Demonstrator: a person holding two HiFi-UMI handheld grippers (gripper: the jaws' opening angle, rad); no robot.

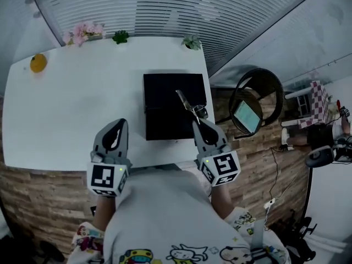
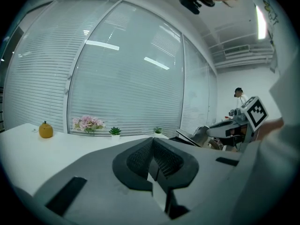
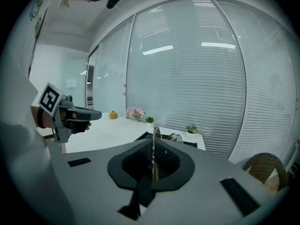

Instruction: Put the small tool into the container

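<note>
In the head view we see our right gripper (image 1: 199, 124) closed on the small tool (image 1: 188, 104), a thin metal piece that sticks out forward and to the left from the jaw tips. The tool hangs over the right half of the black container (image 1: 159, 100), which lies on the white table (image 1: 71, 103) near its right edge. We cannot tell whether the tool's far end touches the container.

In the right gripper view the jaws press together on the tool (image 3: 153, 139). We see it edge-on as a narrow bright strip running up out of the gripper (image 3: 153, 150). The dark rim of the container (image 3: 143, 136) shows just beyond the tips.

Our left gripper (image 1: 118, 126) sits over the table just left of the container, near the front edge and well apart from the tool. In the left gripper view its jaws (image 2: 152, 146) meet with nothing between them.

At the far edge of the table stand an orange fruit (image 1: 38, 63), pink flowers (image 1: 82, 33) and two small green plants (image 1: 120, 36) (image 1: 192, 42), all well away from the container. A round chair (image 1: 256, 100) stands on the floor to the right of the table.
</note>
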